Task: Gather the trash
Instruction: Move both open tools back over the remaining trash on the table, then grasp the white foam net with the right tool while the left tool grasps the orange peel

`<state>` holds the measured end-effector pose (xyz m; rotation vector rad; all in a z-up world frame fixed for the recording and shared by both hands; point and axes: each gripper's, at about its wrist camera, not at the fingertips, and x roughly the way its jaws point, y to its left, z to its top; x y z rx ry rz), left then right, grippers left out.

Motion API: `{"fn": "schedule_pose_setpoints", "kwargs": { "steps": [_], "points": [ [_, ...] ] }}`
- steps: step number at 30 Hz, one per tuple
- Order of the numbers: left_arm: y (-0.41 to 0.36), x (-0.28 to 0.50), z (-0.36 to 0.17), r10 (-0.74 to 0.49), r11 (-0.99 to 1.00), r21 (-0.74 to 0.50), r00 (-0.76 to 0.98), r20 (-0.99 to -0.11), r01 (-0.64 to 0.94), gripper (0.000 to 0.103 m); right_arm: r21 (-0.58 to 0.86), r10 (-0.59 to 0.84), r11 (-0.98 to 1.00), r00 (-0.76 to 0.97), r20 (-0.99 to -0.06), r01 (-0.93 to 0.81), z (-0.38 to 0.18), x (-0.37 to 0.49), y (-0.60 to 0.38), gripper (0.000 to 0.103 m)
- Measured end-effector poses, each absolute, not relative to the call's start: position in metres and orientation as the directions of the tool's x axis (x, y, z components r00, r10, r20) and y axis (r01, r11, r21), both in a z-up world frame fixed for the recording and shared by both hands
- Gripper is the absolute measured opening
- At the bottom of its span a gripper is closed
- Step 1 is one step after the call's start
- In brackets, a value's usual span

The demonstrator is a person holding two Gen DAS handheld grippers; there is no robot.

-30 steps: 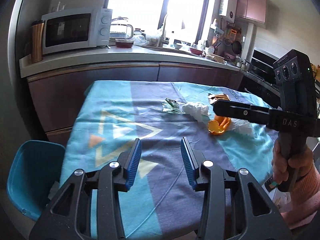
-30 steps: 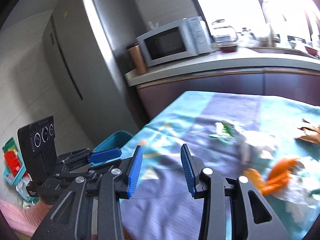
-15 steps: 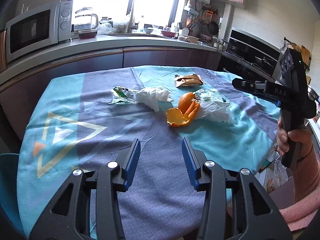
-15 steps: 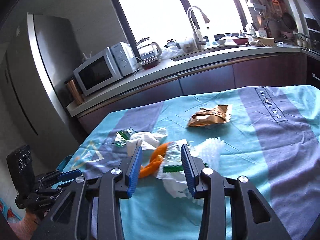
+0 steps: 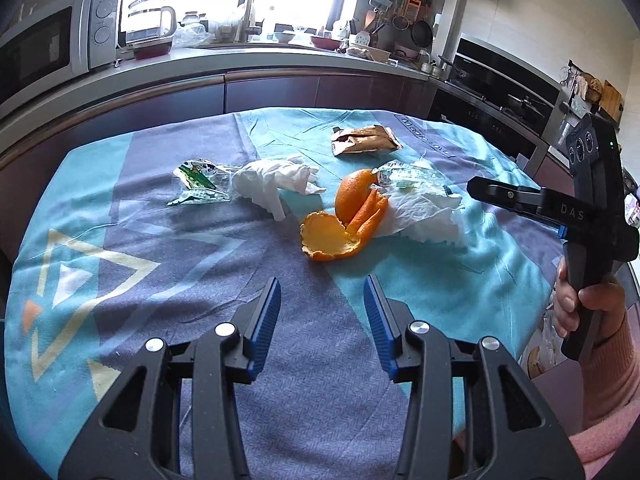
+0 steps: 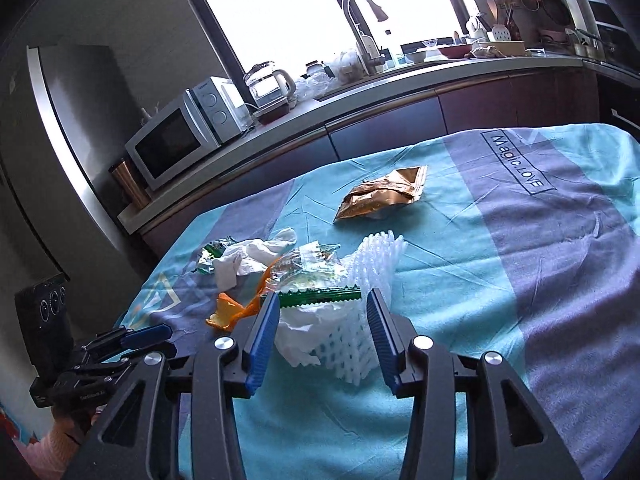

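Trash lies on a teal and purple tablecloth (image 5: 120,280): orange peel (image 5: 344,224), a crumpled white tissue (image 5: 276,180), a green and white wrapper (image 5: 196,184), a brown foil packet (image 5: 364,140), and a clear wrapper on white foam netting (image 5: 424,204). My left gripper (image 5: 320,312) is open and empty, just short of the peel. My right gripper (image 6: 320,320) is open, its fingers either side of the foam netting (image 6: 360,304) and clear wrapper (image 6: 312,276), above them. The right gripper also shows at the right of the left wrist view (image 5: 480,192).
A kitchen counter (image 5: 240,60) with a microwave (image 5: 48,48), kettle (image 5: 148,28) and sink tap (image 6: 360,28) runs behind the table. A fridge (image 6: 72,160) stands at the left. An oven (image 5: 500,92) is at the right. The table's right edge (image 5: 536,312) drops off near my right hand.
Both grippers have swung right from the table's left end to face the trash pile. The right gripper has moved in over the foam netting. Both stay open.
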<state>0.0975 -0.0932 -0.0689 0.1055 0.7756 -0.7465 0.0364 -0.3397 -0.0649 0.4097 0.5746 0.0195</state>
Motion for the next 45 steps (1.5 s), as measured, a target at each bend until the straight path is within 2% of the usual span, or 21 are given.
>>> {"fn": "schedule_pose_setpoints", "kwargs": {
  "steps": [7,15,16,20,21,23,25,27,30,33,35,37,39,44,45],
  "points": [
    [-0.109,0.108,-0.073,-0.559,0.747,-0.182,0.455,-0.693,0.64,0.043,0.464,0.145,0.873,0.827,-0.544,0.152,-0.085,0.039,-0.365,0.043],
    [-0.133,0.126,-0.077,-0.56,0.734,-0.199,0.414,-0.717,0.649,0.043,0.501,0.21,0.856,0.803,-0.558,0.124,-0.097,0.051,-0.361,0.043],
    [-0.136,0.127,-0.078,-0.56,0.733,-0.199,0.41,-0.72,0.651,0.043,0.506,0.216,0.854,0.801,-0.558,0.122,-0.098,0.052,-0.361,0.041],
    [-0.144,0.134,-0.082,-0.537,0.744,-0.188,0.406,-0.74,0.641,0.044,0.531,0.236,0.84,0.803,-0.547,0.115,-0.1,0.053,-0.364,0.016],
    [-0.145,0.134,-0.082,-0.534,0.745,-0.185,0.407,-0.741,0.641,0.044,0.528,0.232,0.841,0.805,-0.545,0.116,-0.1,0.052,-0.365,0.012],
    [-0.147,0.136,-0.083,-0.526,0.749,-0.178,0.41,-0.745,0.638,0.038,0.522,0.22,0.845,0.814,-0.537,0.116,-0.097,0.048,-0.366,0.01],
    [-0.146,0.137,-0.084,-0.526,0.748,-0.183,0.403,-0.749,0.637,0.023,0.517,0.21,0.849,0.823,-0.527,0.114,-0.093,0.045,-0.367,0.01],
    [-0.145,0.139,-0.085,-0.526,0.752,-0.192,0.399,-0.751,0.63,0.016,0.51,0.2,0.852,0.831,-0.519,0.114,-0.089,0.042,-0.368,0.009],
    [-0.143,0.139,-0.085,-0.535,0.755,-0.208,0.399,-0.745,0.622,0.015,0.502,0.178,0.857,0.845,-0.505,0.119,-0.082,0.036,-0.37,0.009],
    [-0.14,0.138,-0.085,-0.53,0.761,-0.208,0.404,-0.746,0.615,0.016,0.49,0.152,0.863,0.858,-0.491,0.128,-0.075,0.03,-0.374,0.009],
    [-0.14,0.138,-0.085,-0.526,0.766,-0.207,0.408,-0.746,0.608,0.023,0.479,0.133,0.867,0.865,-0.483,0.135,-0.07,0.026,-0.376,0.009],
    [-0.139,0.14,-0.085,-0.524,0.771,-0.211,0.409,-0.747,0.601,0.037,0.474,0.114,0.869,0.874,-0.472,0.143,-0.065,0.021,-0.38,0.009],
    [-0.139,0.143,-0.085,-0.531,0.769,-0.222,0.405,-0.744,0.599,0.041,0.468,0.095,0.871,0.883,-0.461,0.15,-0.06,0.018,-0.384,0.009],
    [-0.148,0.147,-0.086,-0.537,0.758,-0.224,0.391,-0.747,0.613,0.04,0.461,0.065,0.873,0.9,-0.432,0.158,-0.048,0.01,-0.391,0.009],
    [-0.15,0.148,-0.086,-0.541,0.755,-0.23,0.386,-0.747,0.614,0.036,0.461,0.062,0.873,0.902,-0.427,0.158,-0.046,0.009,-0.391,0.009]
  ]
}}
